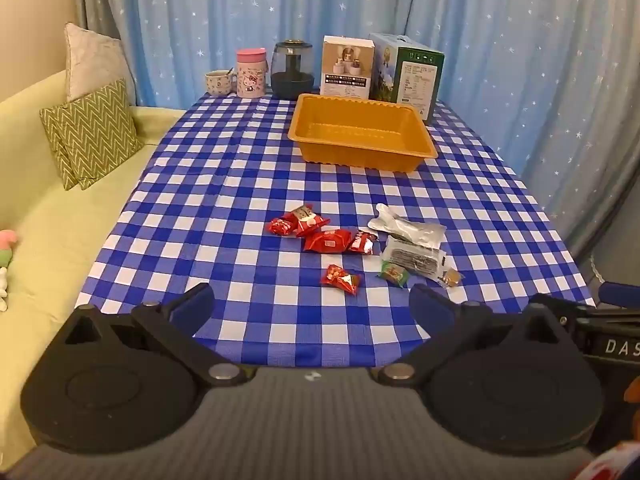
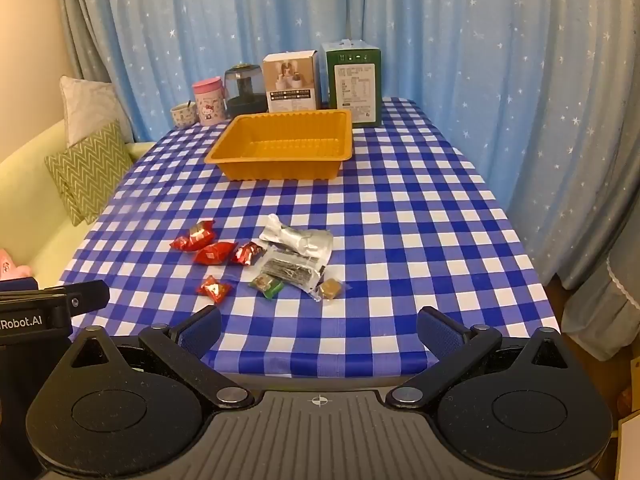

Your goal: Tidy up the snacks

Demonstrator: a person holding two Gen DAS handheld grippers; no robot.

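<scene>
Red snack packets (image 1: 326,240) lie loose on the checked worktop (image 1: 240,184) before the empty orange tray (image 1: 362,136); left gripper (image 1: 311,303) and right gripper (image 2: 319,326) fingers gape wide, holding nothing.

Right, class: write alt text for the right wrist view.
Small wrapped snacks lie scattered on a blue checked tablecloth, with an empty orange tray beyond them. The right gripper is open in the foreground, holding nothing; boxes stand before a starry curtain.

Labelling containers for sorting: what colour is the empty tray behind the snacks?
Orange-yellow; the tray shows best in the right wrist view.
</scene>
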